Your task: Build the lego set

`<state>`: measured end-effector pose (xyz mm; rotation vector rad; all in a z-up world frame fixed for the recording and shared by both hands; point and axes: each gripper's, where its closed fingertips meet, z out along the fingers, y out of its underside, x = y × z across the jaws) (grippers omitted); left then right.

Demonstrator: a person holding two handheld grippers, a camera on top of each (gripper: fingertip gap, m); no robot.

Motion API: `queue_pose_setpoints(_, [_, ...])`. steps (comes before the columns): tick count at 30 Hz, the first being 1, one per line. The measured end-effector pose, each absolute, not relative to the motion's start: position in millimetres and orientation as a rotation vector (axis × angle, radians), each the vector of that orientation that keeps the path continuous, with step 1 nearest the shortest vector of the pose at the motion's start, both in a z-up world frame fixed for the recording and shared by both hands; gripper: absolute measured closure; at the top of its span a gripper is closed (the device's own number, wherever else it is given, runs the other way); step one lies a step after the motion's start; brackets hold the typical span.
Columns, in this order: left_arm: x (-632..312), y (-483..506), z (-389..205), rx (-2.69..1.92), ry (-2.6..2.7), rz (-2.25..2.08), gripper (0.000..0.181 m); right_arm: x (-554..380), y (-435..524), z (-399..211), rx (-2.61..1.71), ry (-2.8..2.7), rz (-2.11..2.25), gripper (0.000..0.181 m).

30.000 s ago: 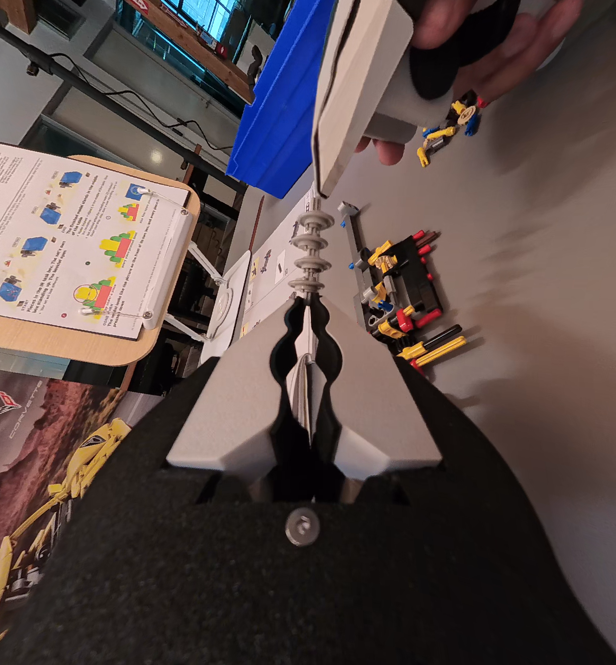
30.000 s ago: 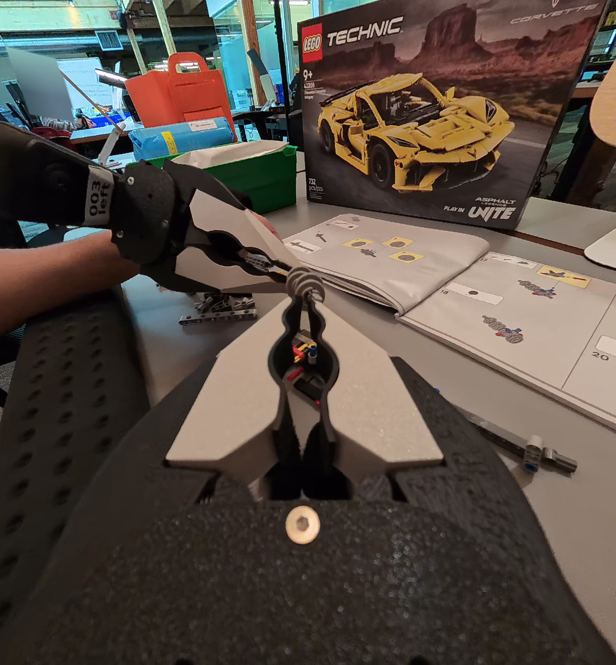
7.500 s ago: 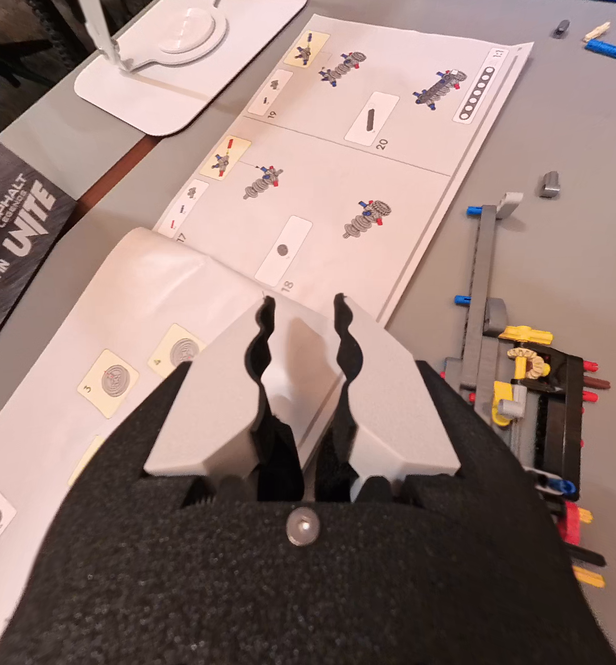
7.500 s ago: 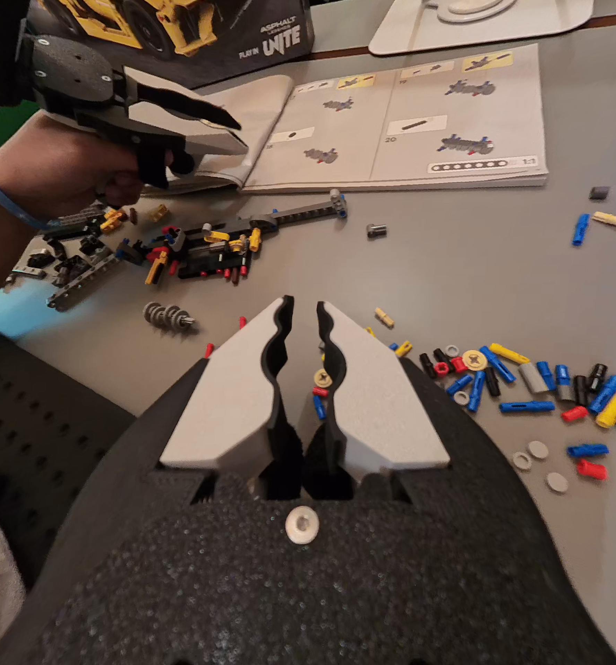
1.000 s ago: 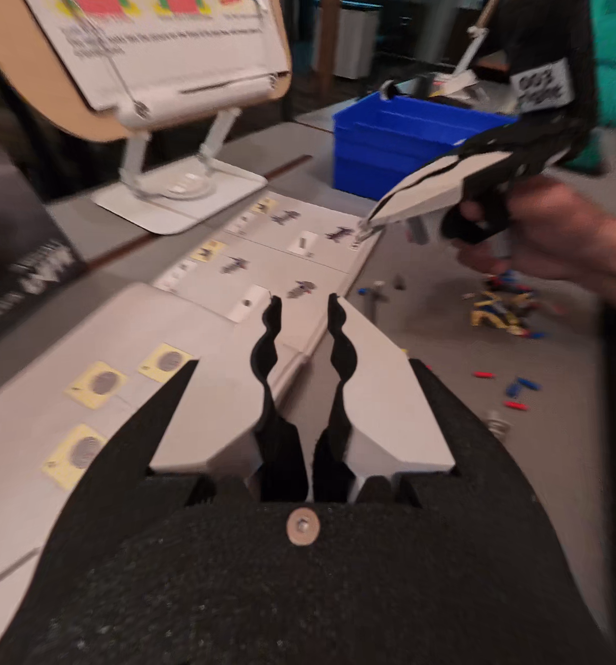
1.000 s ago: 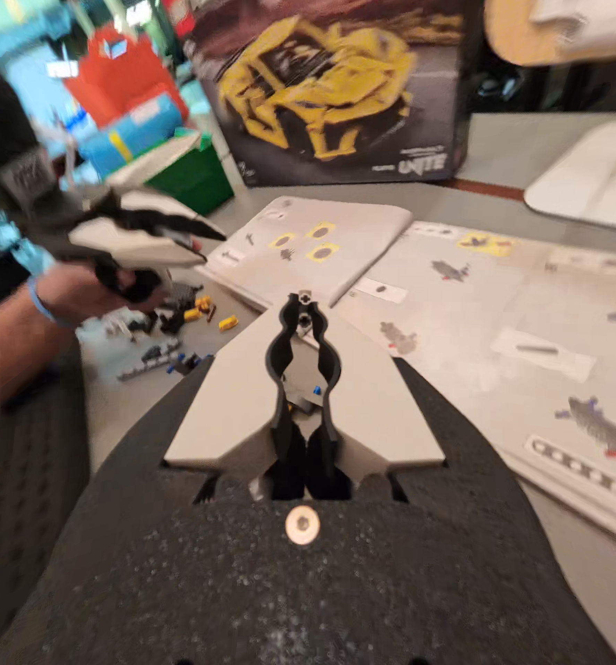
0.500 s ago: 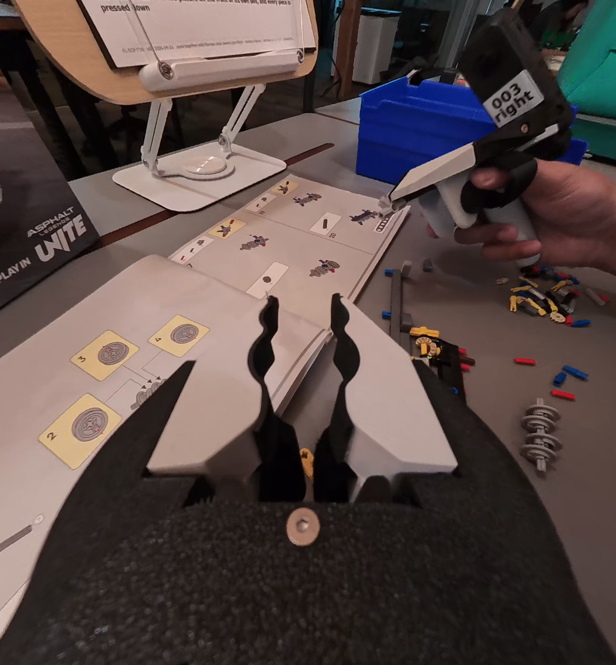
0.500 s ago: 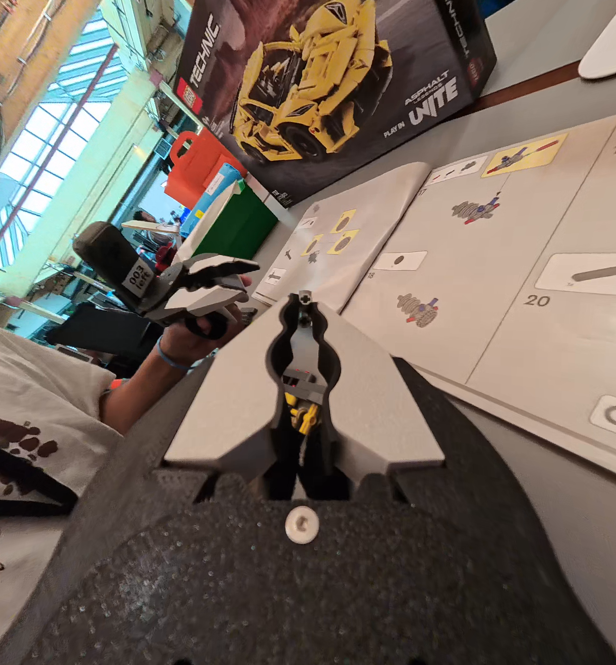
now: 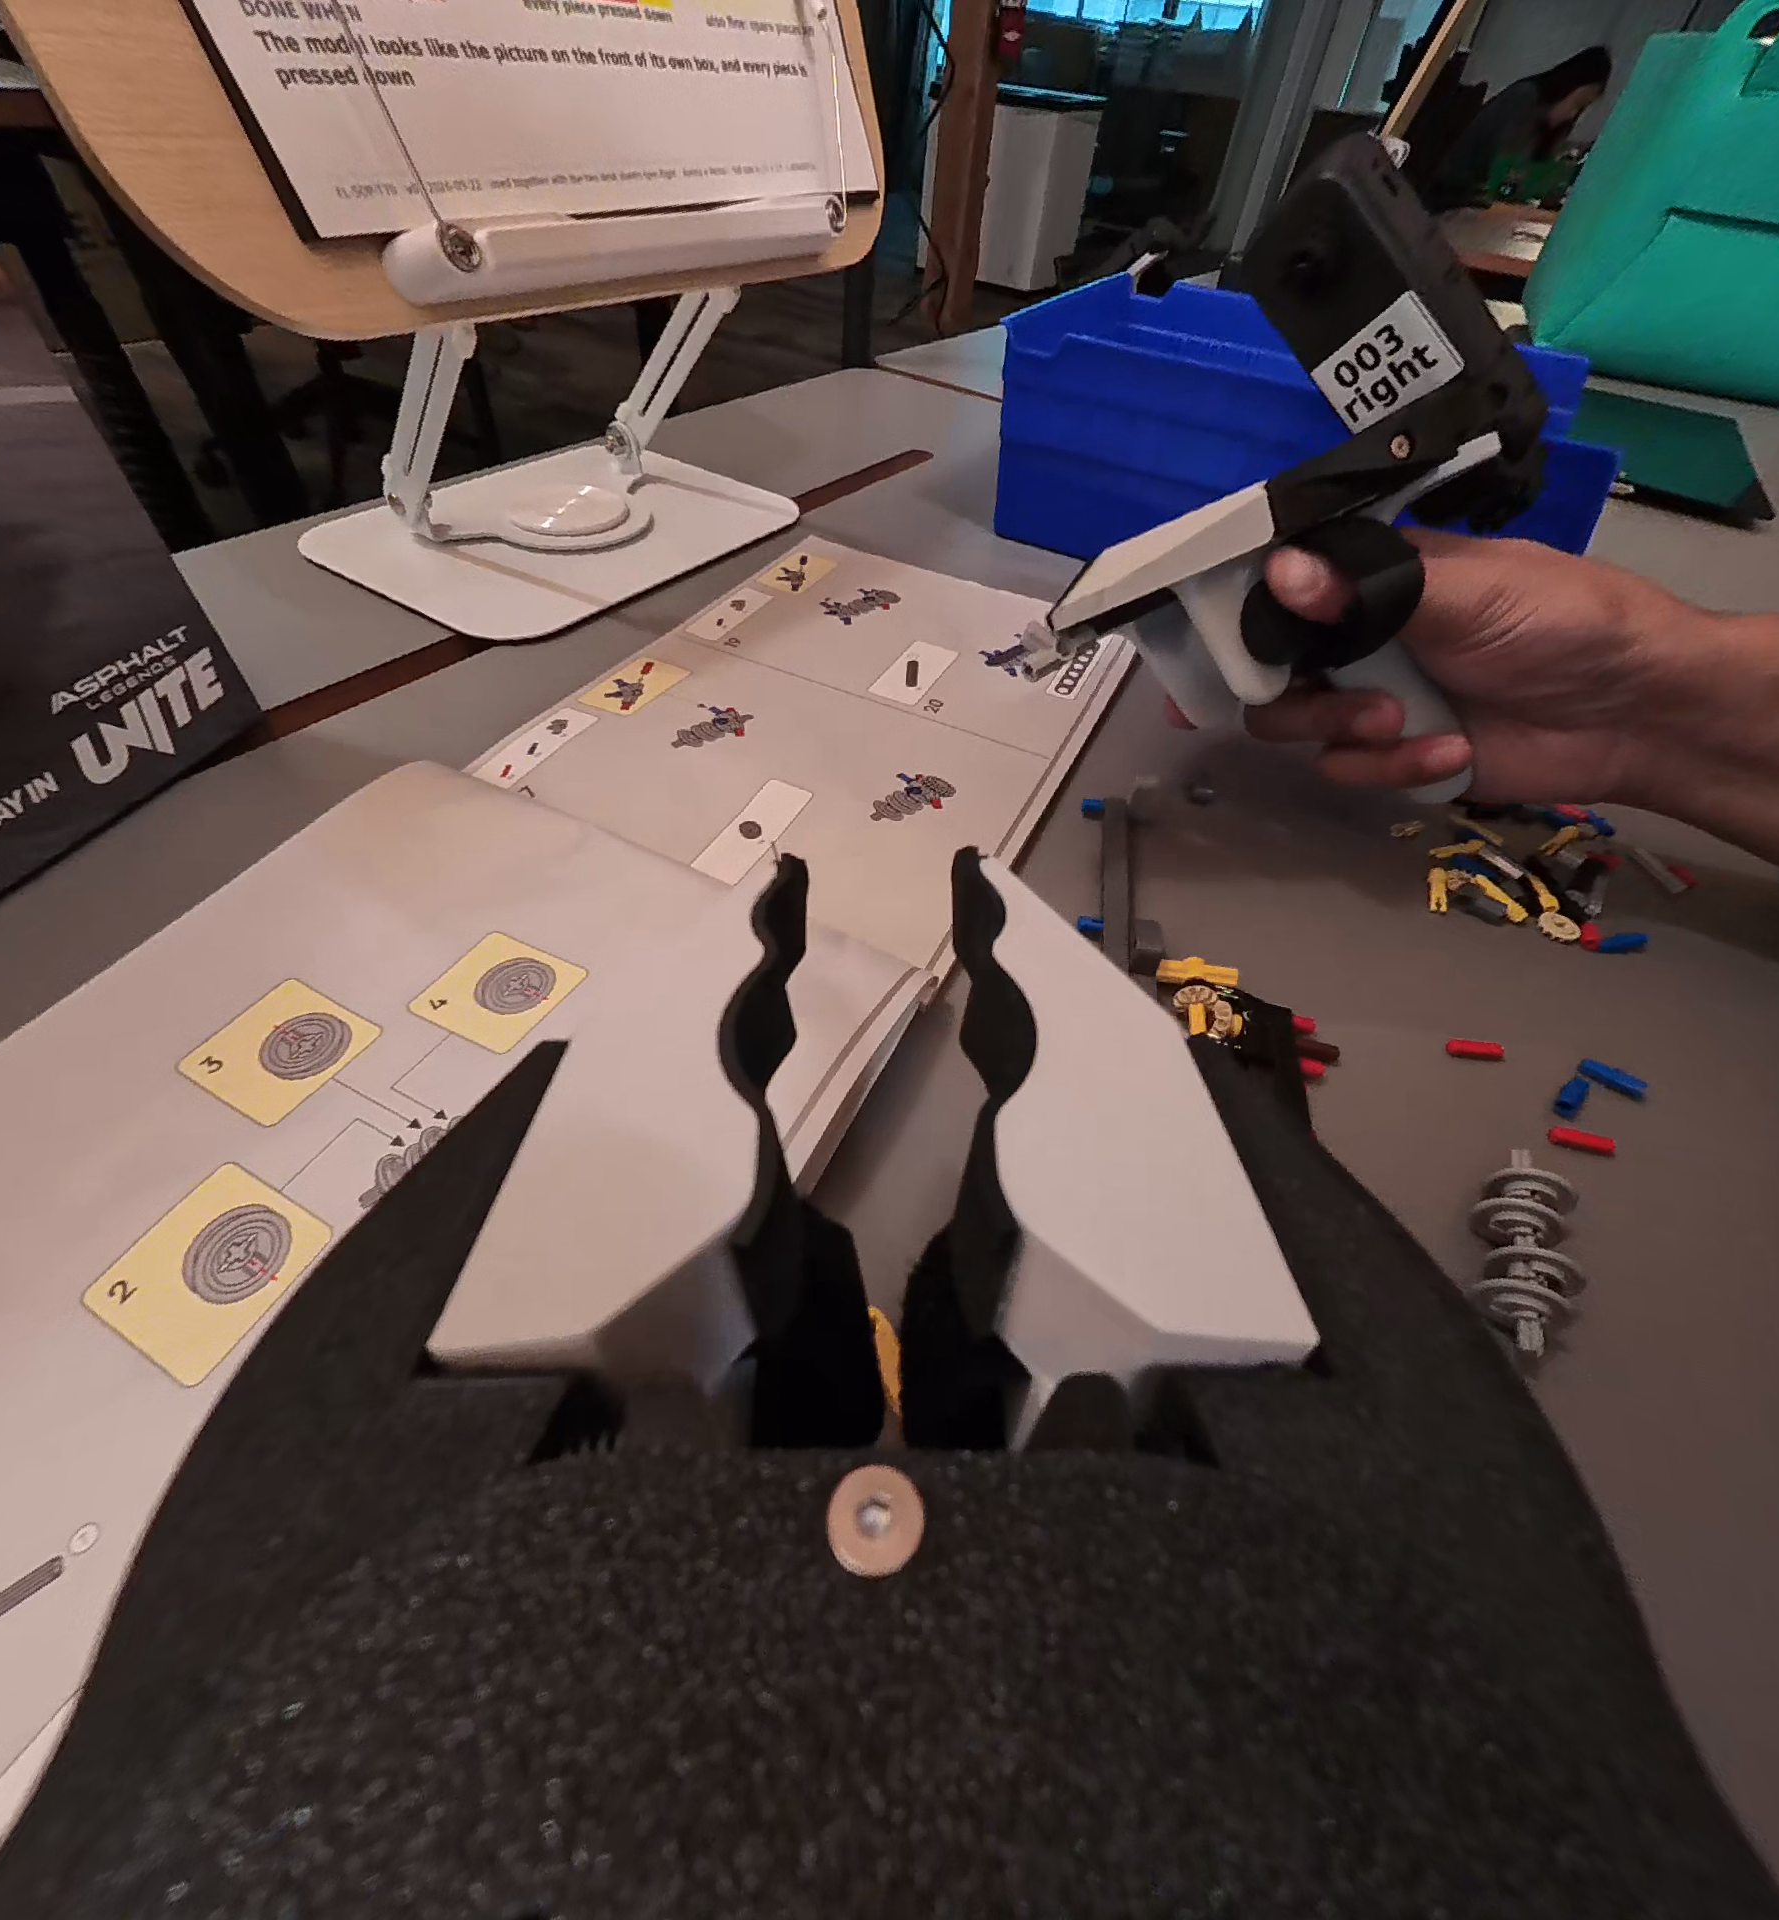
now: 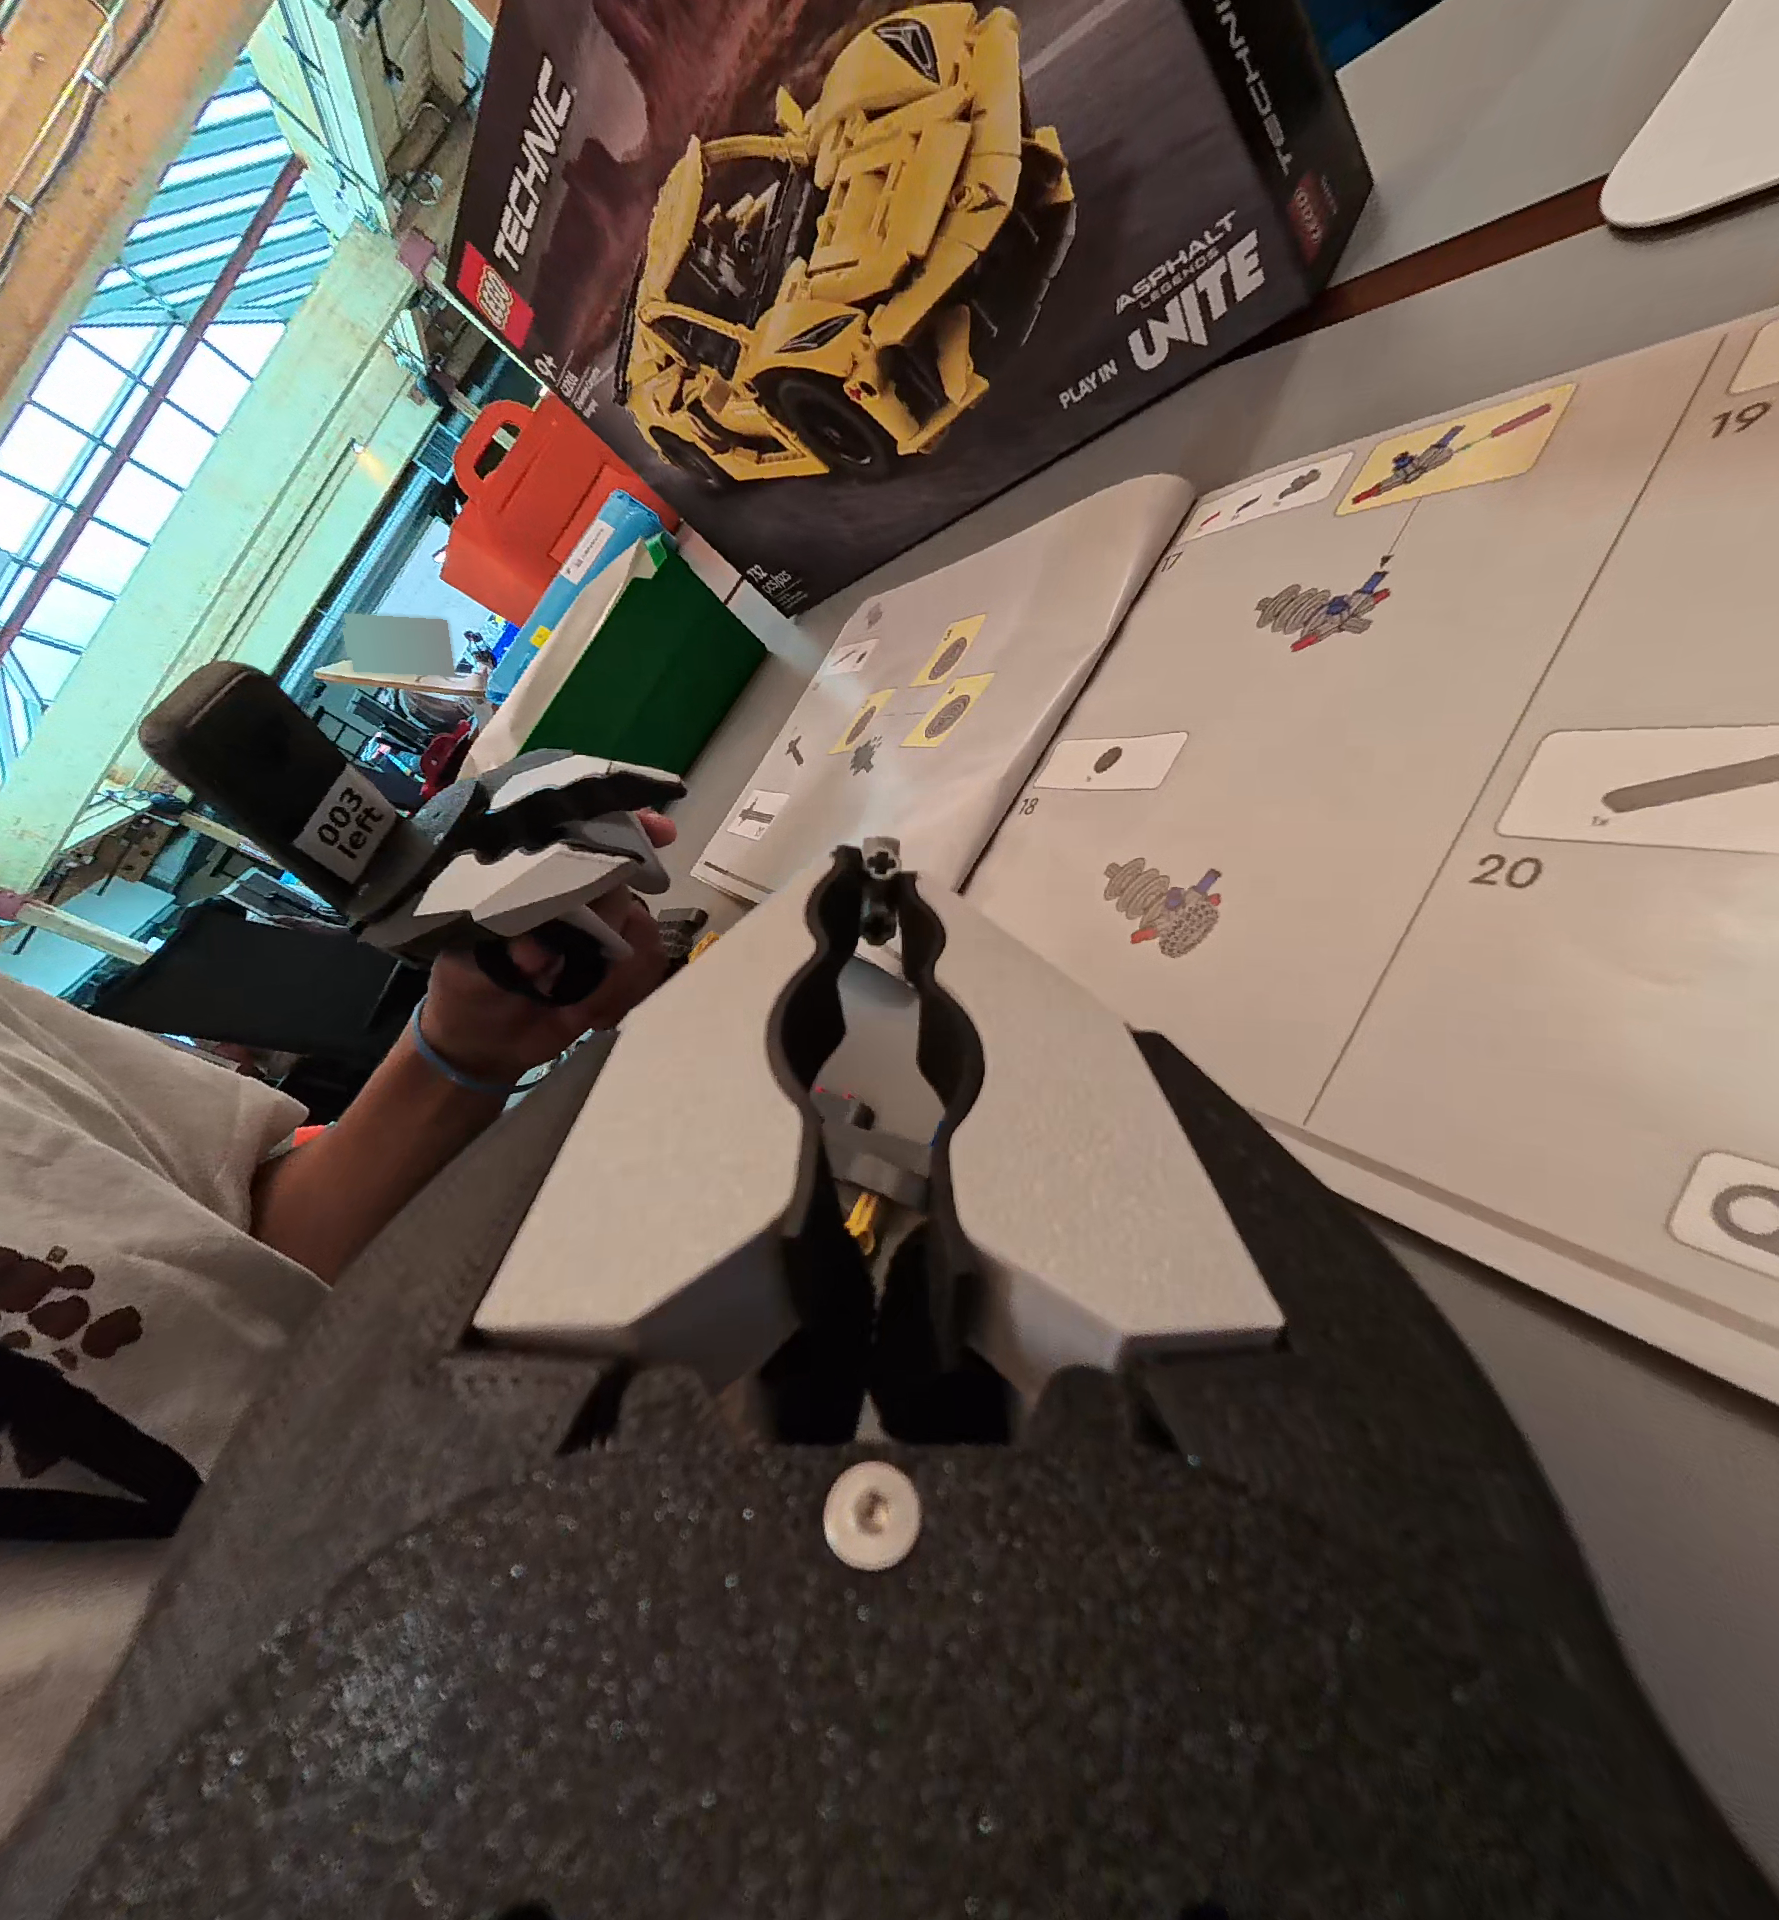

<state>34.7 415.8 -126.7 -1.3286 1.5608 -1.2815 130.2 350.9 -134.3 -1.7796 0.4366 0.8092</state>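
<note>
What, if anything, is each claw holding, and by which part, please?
Right claw pinches a small grey piece at its fingertips, one end poking out. Left claw is open, empty.

Two tools point(image 9: 877, 862) point(image 10: 872, 883), one instruction booklet point(image 9: 656, 935), one set box point(image 10: 864, 260).

We read this as a shared workshop hall | behind the set box point(image 10: 906, 260) we see high skylights point(image 10: 64, 416), timber beams point(image 10: 85, 114) | storage bins beside it: green bin point(image 10: 646, 665), blue bin point(image 9: 1155, 426)
</note>
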Motion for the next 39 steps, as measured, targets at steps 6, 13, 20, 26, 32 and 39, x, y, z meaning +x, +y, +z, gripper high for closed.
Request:
queue_pose_setpoints(6, [35,413,-111,-1.311,1.491,-1.340,0.157,124,353,-116,-1.670,0.422,0.895,0.176])
queue_pose_setpoints(13, [35,376,-89,-1.399,1.445,-1.748,0.159,69,362,-79,-1.520,0.240,1.089,0.176])
queue_pose_setpoints(20, [25,352,-67,-1.354,1.382,-1.953,0.168,31,363,-60,-1.466,0.107,1.081,0.176])
queue_pose_setpoints(26, [18,352,-59,-1.302,1.382,-1.917,0.174,19,358,-54,-1.453,0.051,1.039,0.176])
queue_pose_setpoints(32, [12,344,-54,-1.252,1.410,-1.926,0.176,12,351,-50,-1.443,-0.019,1.006,0.176])
queue_pose_setpoints(39, [-3,330,-41,-1.168,1.452,-2.152,0.177,-5,334,-43,-1.434,-0.183,0.983,0.176])
